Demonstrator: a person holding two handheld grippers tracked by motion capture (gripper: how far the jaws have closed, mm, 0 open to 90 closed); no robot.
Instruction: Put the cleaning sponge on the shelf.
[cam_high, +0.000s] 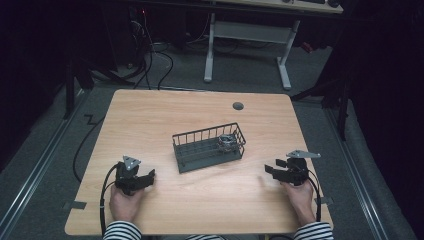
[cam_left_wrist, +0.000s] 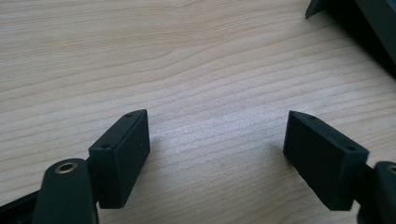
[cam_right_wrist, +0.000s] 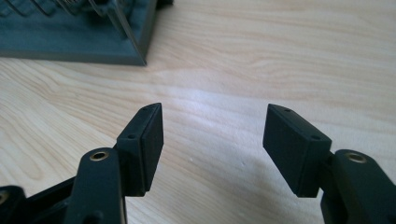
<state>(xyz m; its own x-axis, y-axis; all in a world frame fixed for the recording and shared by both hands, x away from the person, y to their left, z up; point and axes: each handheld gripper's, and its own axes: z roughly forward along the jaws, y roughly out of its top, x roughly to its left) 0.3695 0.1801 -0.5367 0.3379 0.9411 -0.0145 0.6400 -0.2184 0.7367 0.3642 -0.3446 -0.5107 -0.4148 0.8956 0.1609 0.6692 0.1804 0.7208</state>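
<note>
Both grippers, left (cam_high: 148, 176) and right (cam_high: 270, 168), rest open and empty low in frame, flanking the central wire basket (cam_high: 209, 148).

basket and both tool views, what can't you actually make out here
- Metal object in the basket, high view: too small to identify.
- Basket, right gripper view: cut off by the top edge, blurred.
- Dark corner, left gripper view: cut off by the frame's top-right edges.
- Grey disc on the table: too small.
</note>
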